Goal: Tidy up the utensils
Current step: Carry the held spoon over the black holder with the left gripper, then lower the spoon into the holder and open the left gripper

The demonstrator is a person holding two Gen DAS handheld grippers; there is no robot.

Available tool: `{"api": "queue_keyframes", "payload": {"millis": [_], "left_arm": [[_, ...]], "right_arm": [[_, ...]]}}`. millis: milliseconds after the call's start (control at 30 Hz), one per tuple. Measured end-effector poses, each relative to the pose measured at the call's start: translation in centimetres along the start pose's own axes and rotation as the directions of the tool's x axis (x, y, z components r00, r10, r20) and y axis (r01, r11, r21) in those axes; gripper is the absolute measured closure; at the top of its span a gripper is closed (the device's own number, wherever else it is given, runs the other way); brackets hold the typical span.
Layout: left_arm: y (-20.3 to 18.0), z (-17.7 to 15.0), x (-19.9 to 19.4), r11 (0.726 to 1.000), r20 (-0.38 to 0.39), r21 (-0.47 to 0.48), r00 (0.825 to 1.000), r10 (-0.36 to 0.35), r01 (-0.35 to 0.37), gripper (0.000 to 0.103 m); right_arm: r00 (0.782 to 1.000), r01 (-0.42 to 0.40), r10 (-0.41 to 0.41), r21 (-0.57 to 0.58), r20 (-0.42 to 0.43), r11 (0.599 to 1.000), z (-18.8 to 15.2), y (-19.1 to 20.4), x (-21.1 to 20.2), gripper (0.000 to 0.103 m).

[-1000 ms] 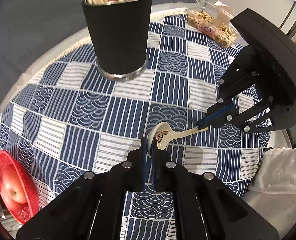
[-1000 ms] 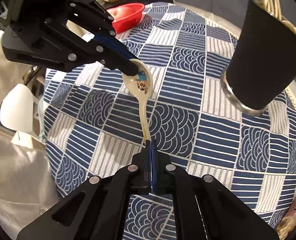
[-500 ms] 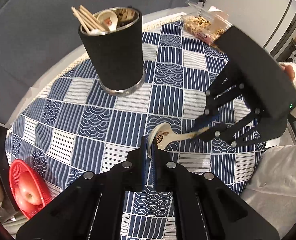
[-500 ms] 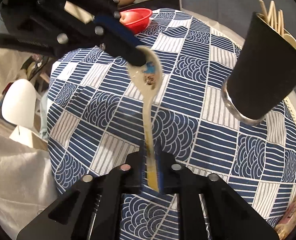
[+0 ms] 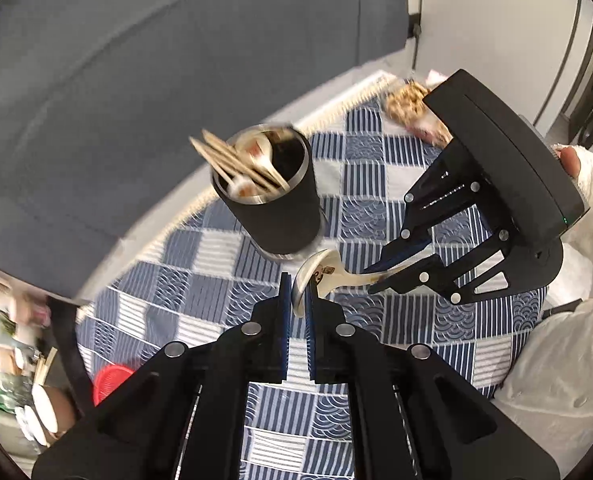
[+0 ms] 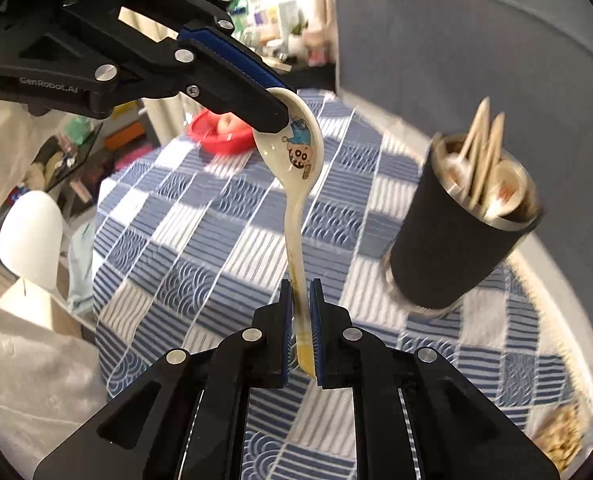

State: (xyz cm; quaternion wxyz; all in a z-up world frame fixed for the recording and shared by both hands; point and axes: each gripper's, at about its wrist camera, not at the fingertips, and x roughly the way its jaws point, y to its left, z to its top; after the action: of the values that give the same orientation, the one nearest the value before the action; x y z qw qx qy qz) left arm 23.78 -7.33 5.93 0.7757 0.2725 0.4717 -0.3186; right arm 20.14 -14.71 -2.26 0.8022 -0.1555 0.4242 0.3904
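A cream ceramic soup spoon with a cartoon figure printed in its bowl hung in the air above the round table covered by a blue-and-white patchwork cloth, held at both ends. The left gripper was clenched on the rim of the spoon's bowl at the centre of the left wrist view; in the right wrist view the same gripper reached in from the upper left. The right gripper was clamped on the spoon's handle, low in the centre of its own view.

A black cylindrical utensil holder with a steel rim stood on the cloth at the right of that frame, wooden chopsticks and other spoons inside it. A red plastic basket sat at the table's far edge, partly behind the spoon.
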Motion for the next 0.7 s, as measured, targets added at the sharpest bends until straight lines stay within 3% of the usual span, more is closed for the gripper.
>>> {"api": "queue_keyframes", "payload": {"millis": [367,700], "left_arm": [[2.0,6.2,-4.8,0.995,0.08,0.013,0.992,0.096,-0.097,0.095],[3.7,10.0,-6.7,0.987,0.12,0.024,0.98,0.158,-0.162,0.094]], "right_arm": [[0.985,0.088,-0.087,0.0,0.147,0.996,4.4,-3.5,-4.7,0.094],[0.971,0.097,-0.096,0.007,0.218,0.995,7.3,-6.5,-6.1,0.094]]}}
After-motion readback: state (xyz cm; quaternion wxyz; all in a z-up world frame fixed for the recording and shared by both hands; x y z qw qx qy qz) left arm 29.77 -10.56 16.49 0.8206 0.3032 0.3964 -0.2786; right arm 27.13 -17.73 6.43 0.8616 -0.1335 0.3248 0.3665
